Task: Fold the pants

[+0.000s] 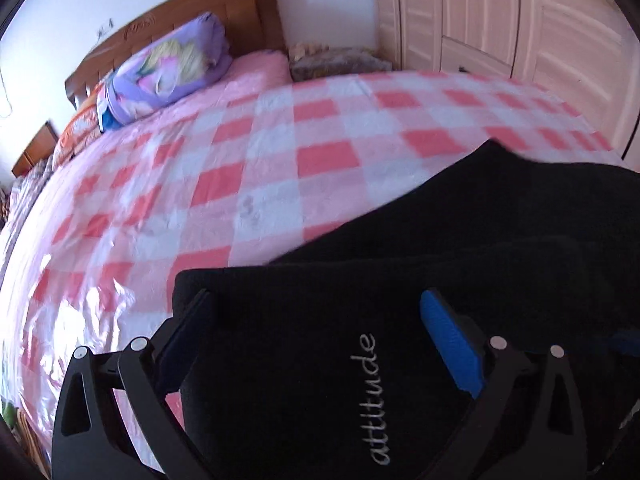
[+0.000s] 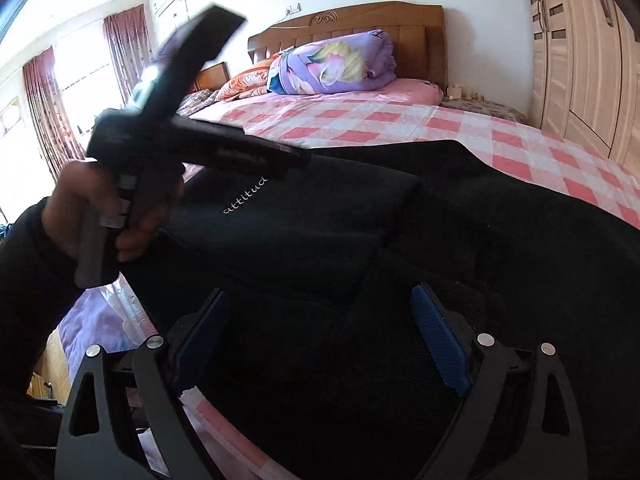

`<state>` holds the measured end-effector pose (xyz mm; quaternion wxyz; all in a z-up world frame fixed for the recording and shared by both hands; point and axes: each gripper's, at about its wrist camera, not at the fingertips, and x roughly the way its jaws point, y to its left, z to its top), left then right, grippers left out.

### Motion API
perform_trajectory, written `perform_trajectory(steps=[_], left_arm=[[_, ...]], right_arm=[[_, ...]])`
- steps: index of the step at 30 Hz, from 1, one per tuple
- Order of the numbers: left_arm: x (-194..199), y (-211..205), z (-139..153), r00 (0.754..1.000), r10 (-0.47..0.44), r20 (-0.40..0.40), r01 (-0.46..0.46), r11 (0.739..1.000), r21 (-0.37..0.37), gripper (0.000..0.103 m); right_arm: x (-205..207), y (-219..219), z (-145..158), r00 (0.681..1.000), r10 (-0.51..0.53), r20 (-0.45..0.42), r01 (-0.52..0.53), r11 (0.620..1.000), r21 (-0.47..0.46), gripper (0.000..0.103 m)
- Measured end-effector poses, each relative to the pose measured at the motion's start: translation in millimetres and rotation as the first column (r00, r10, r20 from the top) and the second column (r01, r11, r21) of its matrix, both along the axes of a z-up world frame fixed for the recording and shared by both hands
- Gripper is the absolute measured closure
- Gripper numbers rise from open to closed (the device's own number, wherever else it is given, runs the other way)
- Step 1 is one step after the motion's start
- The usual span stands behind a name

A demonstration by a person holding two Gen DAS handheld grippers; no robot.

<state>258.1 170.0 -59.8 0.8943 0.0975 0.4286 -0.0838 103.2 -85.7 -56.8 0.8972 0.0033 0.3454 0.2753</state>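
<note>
Black pants [image 1: 460, 240] lie on the bed, with a folded-over layer on top that carries the white word "attitude" [image 1: 370, 400]. My left gripper [image 1: 316, 296] hovers open above that lettered layer, its blue pads [image 1: 450, 344] wide apart. The right wrist view shows the same pants [image 2: 460, 220] spread across the bed's near side. My right gripper [image 2: 320, 294] is open over the dark cloth near the bed's edge, nothing pinched. A hand [image 2: 116, 208] holds the left gripper [image 2: 200, 148] to the left, its fingers reaching over the lettering [image 2: 245, 196].
The bed has a pink and white checked sheet [image 1: 280, 152]. A folded purple quilt [image 2: 336, 62] lies by the wooden headboard [image 2: 348, 24]. A pale wardrobe [image 2: 580, 72] stands on the right, and curtained windows [image 2: 52, 112] on the left.
</note>
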Motion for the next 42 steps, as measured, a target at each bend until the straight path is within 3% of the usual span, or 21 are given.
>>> perform_trajectory(steps=[2,3,8,13,17,21,24,27,29,31,33,35,38,40,42], left_arm=[[-3,23,7,1.0,0.009,0.011,-0.007,0.991,-0.131,0.001],[-2,28,7,0.999,0.029,0.015,-0.027,0.989,-0.147,0.001],[-7,10,9,0.998,0.035,0.043,-0.034,0.999,-0.025,0.001],[-13,7,13,0.997,0.049,0.053,-0.048,0.999,-0.023,0.001],[-14,5,13,0.997,0.052,0.059,-0.052,0.999,-0.009,0.001],[-15,5,13,0.997,0.054,0.06,-0.053,0.999,-0.01,0.001],[-15,5,13,0.997,0.055,0.06,-0.054,0.998,-0.011,0.001],[-15,5,13,0.997,0.054,0.06,-0.054,0.999,-0.008,0.001],[-15,5,13,0.997,0.055,0.062,-0.055,0.998,-0.005,0.001],[-15,5,13,0.996,0.057,0.062,-0.056,0.998,-0.003,0.001],[-16,5,13,0.995,0.067,0.071,-0.068,0.998,0.004,0.001],[-20,8,17,0.988,0.114,0.108,-0.116,0.993,0.013,0.001],[-49,12,41,0.952,0.179,0.248,-0.186,0.983,0.004,0.002],[-80,10,62,0.933,0.161,0.322,-0.161,0.987,-0.027,0.002],[-100,6,68,0.927,0.154,0.343,-0.159,0.987,-0.012,0.002]], right_arm=[[1,-3,0,1.0,0.002,-0.001,-0.002,1.0,0.023,0.014],[1,-3,0,1.0,0.006,0.004,-0.006,1.0,0.023,0.014],[3,-5,15,0.999,-0.007,-0.039,0.008,0.999,0.034,0.014],[23,-9,40,0.999,-0.051,0.005,0.051,0.997,0.055,0.014],[67,-1,4,0.986,-0.033,-0.165,0.031,0.999,-0.014,0.011],[63,-4,10,0.987,-0.027,-0.157,0.024,1.0,-0.02,0.008],[48,-15,19,0.982,-0.138,-0.128,0.13,0.989,-0.069,0.008],[16,-19,32,0.992,-0.112,-0.052,0.111,0.994,-0.016,0.008],[0,-13,29,0.997,-0.075,0.004,0.075,0.993,-0.092,0.008],[-2,-8,14,0.997,-0.078,-0.014,0.074,0.977,-0.2,0.005],[-1,-24,6,0.992,-0.082,-0.096,0.072,0.993,-0.097,0.005],[-2,-35,7,0.986,-0.085,-0.143,0.08,0.996,-0.042,0.005],[-19,-48,28,0.99,-0.128,-0.052,0.126,0.991,-0.053,0.005],[-27,-67,34,0.986,-0.169,-0.006,0.168,0.983,-0.078,0.005],[-29,-94,30,0.972,-0.233,-0.036,0.23,0.971,-0.068,0.005]])
